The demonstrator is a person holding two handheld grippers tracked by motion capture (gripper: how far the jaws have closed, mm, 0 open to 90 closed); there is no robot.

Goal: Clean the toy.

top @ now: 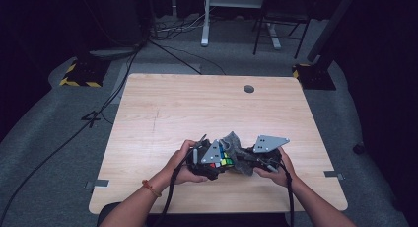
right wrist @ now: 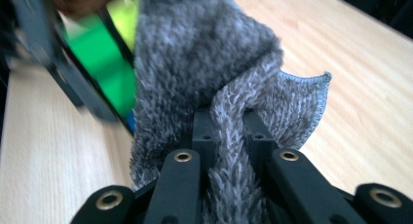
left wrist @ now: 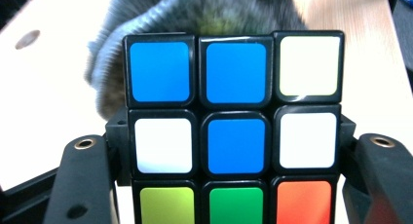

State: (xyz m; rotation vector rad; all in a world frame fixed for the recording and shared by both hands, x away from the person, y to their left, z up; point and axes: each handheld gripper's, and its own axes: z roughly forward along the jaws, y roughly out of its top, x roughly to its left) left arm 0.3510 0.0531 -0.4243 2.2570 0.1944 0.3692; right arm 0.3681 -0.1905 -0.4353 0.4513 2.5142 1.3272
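A puzzle cube [left wrist: 236,131] with blue, white, green and orange stickers sits clamped between the jaws of my left gripper [left wrist: 234,151]. In the high view the cube [top: 224,160] is near the table's front edge, held by that left gripper [top: 213,160]. A grey fluffy cloth [right wrist: 214,87] is pinched in my right gripper [right wrist: 233,131], and its bunched end presses against the cube's green face [right wrist: 104,63]. From above, the cloth [top: 235,149] lies between the two tools, with the right gripper [top: 251,160] just to its right. Behind the cube, the cloth [left wrist: 195,14] looks blurred.
The wooden table [top: 197,103] has a round grommet hole [top: 249,89] at its far side. Cables [top: 172,197] trail from both grippers over the front edge. Beyond the table stand desk legs [top: 204,24], a chair frame and yellow-black floor bases [top: 79,76].
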